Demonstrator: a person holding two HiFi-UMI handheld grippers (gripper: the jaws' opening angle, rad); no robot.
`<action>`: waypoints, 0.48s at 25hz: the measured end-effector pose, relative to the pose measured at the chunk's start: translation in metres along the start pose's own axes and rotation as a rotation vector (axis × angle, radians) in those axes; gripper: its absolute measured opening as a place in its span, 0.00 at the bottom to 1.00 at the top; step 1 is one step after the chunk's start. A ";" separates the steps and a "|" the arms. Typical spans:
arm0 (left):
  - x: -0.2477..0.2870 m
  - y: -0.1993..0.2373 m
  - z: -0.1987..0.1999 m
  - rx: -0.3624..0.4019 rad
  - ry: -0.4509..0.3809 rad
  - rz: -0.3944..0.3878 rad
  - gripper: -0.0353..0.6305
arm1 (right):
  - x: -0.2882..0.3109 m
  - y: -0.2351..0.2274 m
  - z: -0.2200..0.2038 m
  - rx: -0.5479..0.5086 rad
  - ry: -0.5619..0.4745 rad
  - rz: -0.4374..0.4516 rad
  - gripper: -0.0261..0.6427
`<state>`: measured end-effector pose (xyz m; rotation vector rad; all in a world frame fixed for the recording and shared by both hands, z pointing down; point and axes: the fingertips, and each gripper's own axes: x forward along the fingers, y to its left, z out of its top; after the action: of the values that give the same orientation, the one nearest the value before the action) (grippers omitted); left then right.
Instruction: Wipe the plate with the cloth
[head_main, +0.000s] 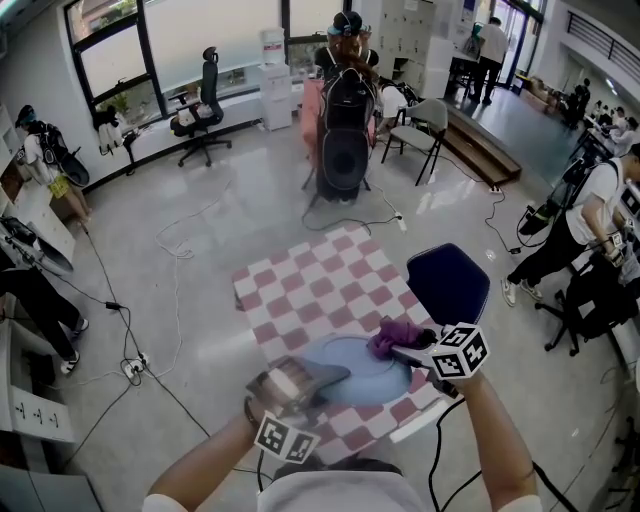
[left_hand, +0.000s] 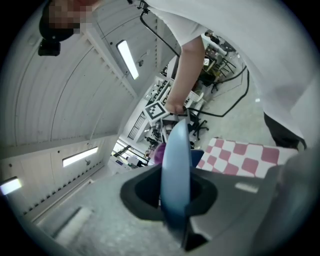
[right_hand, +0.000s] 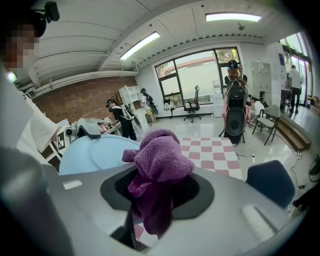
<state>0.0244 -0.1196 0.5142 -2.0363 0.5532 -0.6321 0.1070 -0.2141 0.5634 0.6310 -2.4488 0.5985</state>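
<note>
The plate (head_main: 352, 368), light blue and round, is seen over the near right part of the table (head_main: 300, 280), which is covered in a pink and white check. Its near left rim is clamped between the jaws of the left gripper (head_main: 325, 377). In the left gripper view the plate (left_hand: 175, 170) is shown edge-on, with the jaws closed tight on either face of it. Whether the plate is lifted or resting on the table cannot be told.

The cloth (head_main: 393, 335), purple and bunched, is pinched between the jaws of the right gripper (head_main: 405, 352), and a fold of it is left hanging below them. It is pressed against the plate's far right rim. In the right gripper view the plate's bare face (right_hand: 95, 152) is seen spread to the left of the cloth (right_hand: 157, 160).

The far half of the table is left bare. A dark blue chair (head_main: 448, 283) is placed just beside the table's right edge, near the right gripper, so room is tight on that side. To the left of the table open floor (head_main: 200, 290) is seen, crossed by loose cables (head_main: 175, 250).
</note>
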 end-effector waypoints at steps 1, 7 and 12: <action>0.000 0.001 0.001 0.005 -0.004 0.002 0.11 | -0.001 -0.006 -0.003 0.005 0.006 -0.011 0.27; 0.001 0.006 0.007 0.036 -0.028 0.008 0.11 | -0.002 -0.024 -0.009 -0.004 0.047 -0.025 0.27; 0.008 0.006 0.008 0.070 -0.044 -0.008 0.11 | 0.005 -0.011 0.005 -0.047 0.048 0.056 0.26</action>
<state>0.0349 -0.1225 0.5075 -1.9825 0.4905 -0.6019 0.1072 -0.2265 0.5653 0.5242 -2.4351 0.5694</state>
